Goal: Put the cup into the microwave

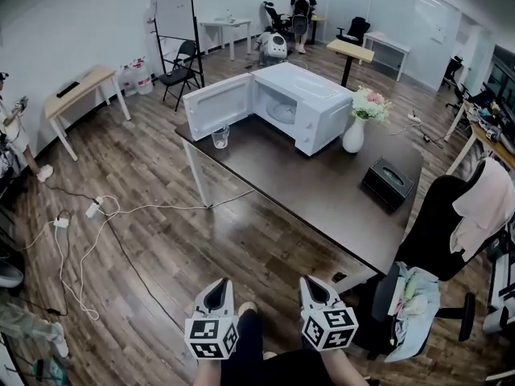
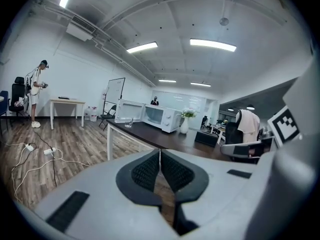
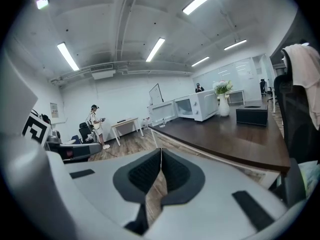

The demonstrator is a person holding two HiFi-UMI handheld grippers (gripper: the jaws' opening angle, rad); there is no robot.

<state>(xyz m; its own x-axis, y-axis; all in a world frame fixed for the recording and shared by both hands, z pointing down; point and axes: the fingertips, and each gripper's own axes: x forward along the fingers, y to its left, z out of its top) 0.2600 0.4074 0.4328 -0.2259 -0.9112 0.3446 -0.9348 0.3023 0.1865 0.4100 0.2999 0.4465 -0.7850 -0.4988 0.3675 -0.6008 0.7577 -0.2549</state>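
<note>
A clear glass cup [image 1: 220,137] stands at the left corner of the dark table [image 1: 322,195], just in front of the open door of the white microwave [image 1: 299,107]. The microwave cavity faces left with its door [image 1: 218,105] swung wide. Both grippers are far from the table, low at the bottom of the head view. My left gripper [image 1: 216,295] is shut and empty; my right gripper [image 1: 314,290] is shut and empty too. In the left gripper view the cup [image 2: 128,122] and the microwave [image 2: 161,117] look small and distant. The right gripper view shows the microwave [image 3: 192,106] across the table.
A white vase of flowers [image 1: 358,123] and a black tissue box [image 1: 387,184] sit on the table right of the microwave. A black office chair [image 1: 438,248] with cloth on it stands at the right. Cables [image 1: 88,240] trail over the wooden floor at the left.
</note>
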